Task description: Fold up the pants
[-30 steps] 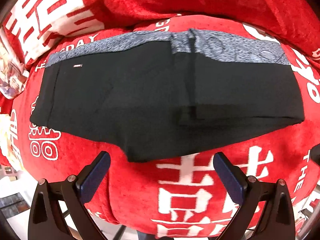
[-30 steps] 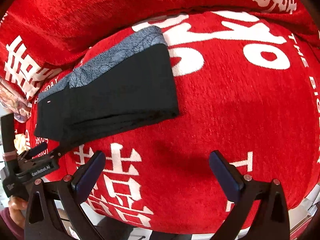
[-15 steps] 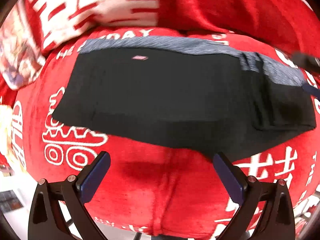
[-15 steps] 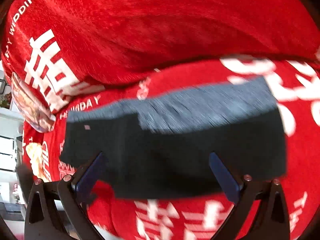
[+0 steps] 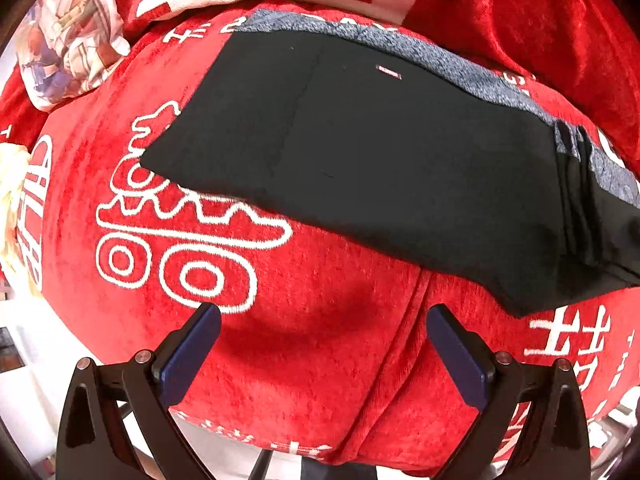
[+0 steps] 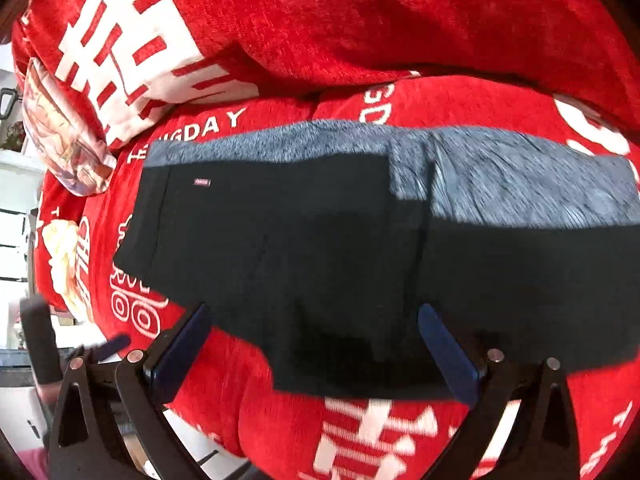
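Both my grippers, left (image 5: 323, 354) and right (image 6: 312, 354), gape empty at bottom frame below folded black pants (image 6: 304, 248) on a red blanket (image 5: 304, 340).

The pants (image 5: 400, 168) are black with a mottled grey band (image 6: 520, 188), lying on a red cover (image 5: 304, 340) printed with white characters and what may be a train outline.

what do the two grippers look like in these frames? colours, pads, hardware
Both look the same build. The left gripper has two black plastic finger arms with triangular cut-outs, small silver screw heads on each arm, and flat dark blue pads on the inner faces. The right gripper matches: black frame, silver screws, dark blue pads. No cables or lettering are visible on either now.
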